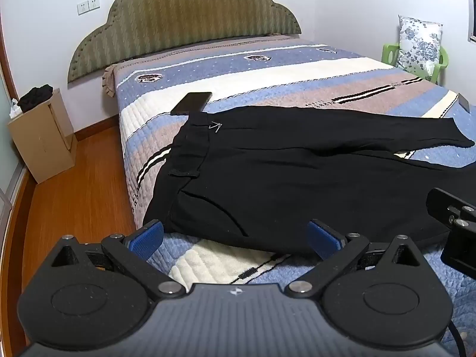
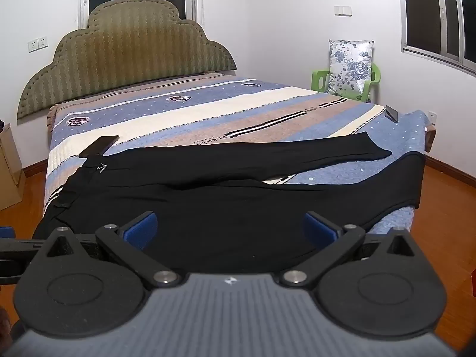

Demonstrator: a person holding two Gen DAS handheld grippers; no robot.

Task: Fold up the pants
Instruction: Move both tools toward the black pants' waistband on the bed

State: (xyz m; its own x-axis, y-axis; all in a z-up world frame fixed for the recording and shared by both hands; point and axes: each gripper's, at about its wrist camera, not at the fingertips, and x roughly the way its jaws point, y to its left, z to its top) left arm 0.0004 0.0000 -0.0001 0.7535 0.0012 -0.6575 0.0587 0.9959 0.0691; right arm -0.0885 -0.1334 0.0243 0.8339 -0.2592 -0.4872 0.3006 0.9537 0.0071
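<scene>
Black pants [image 1: 282,178] lie spread flat across the bed, waistband to the left, legs running right; they also show in the right wrist view [image 2: 226,205]. The far leg lies on the quilt and the near leg reaches the bed's right edge. My left gripper [image 1: 235,238] is open and empty, just short of the near edge of the pants by the waist. My right gripper [image 2: 229,229] is open and empty, over the near edge of the pants mid-leg. Part of the right gripper [image 1: 455,223] shows at the right of the left wrist view.
A striped quilt [image 1: 267,68] covers the bed. A dark phone [image 1: 192,102] lies by the waistband. A small dark object [image 2: 391,113] sits at the bed's far right. A cardboard box [image 1: 41,136] stands left, a green chair [image 2: 348,81] with a pillow right.
</scene>
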